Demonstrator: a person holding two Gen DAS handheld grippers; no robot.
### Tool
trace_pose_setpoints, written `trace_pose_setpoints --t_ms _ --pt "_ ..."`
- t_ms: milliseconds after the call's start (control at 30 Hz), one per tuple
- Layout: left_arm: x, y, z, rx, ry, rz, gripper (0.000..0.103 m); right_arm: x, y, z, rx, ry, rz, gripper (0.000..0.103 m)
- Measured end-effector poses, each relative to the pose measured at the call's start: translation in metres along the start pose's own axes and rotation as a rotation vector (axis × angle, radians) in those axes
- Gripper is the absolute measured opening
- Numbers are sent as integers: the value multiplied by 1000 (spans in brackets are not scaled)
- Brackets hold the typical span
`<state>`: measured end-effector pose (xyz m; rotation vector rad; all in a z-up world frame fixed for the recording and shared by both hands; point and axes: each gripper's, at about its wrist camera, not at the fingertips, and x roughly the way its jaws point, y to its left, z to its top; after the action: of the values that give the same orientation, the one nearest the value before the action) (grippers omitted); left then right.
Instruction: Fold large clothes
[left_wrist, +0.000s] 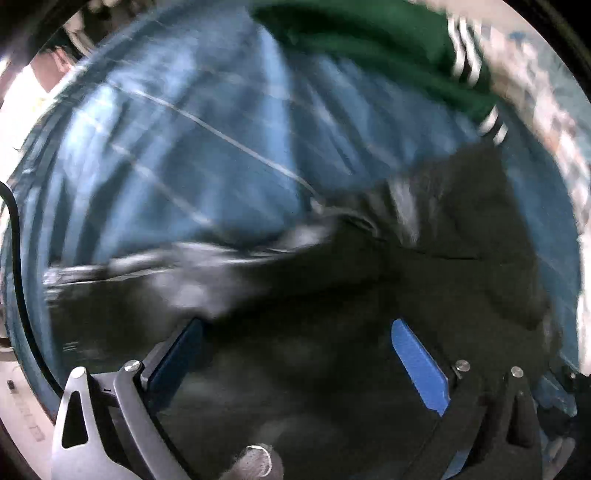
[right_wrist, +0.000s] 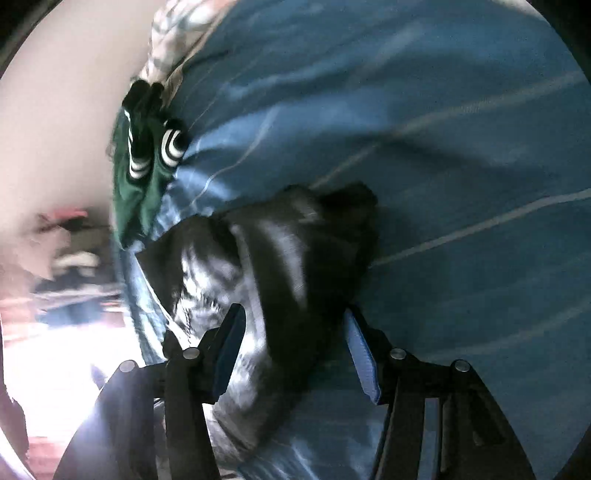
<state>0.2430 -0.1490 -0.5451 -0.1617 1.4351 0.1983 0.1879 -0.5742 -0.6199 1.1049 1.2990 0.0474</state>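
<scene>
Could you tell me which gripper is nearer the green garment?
Hard to judge; neither is close. The green garment lies beyond the dark garment in both views, well past both grippers' jaws.

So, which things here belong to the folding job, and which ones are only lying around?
Belongs to the job:
- dark garment
- left gripper, open
- right gripper, open around the garment

Just lying about:
- green striped garment
- blue bedsheet
- patterned cloth

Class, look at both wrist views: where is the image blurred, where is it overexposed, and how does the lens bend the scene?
Left wrist view: motion blur streaks the blue striped bedsheet and dark black garment; circular fisheye frame bends the edges. Right wrist view: glare burns out the lower left, the black garment smears, white-striped green garment stays fairly sharp.
</scene>
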Motion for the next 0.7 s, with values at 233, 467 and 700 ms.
trace_pose_setpoints --t_ms 233,467,700 --pt "13 11 -3 -10 -48 -86 103 59 -25 17 63 -24 311 61" --pt "17 13 2 1 -34 -69 103 66 10 18 59 -111 332 22" --pt "-4 -43 18 176 -57 -110 103 -2 56 7 4 -237 415 17"
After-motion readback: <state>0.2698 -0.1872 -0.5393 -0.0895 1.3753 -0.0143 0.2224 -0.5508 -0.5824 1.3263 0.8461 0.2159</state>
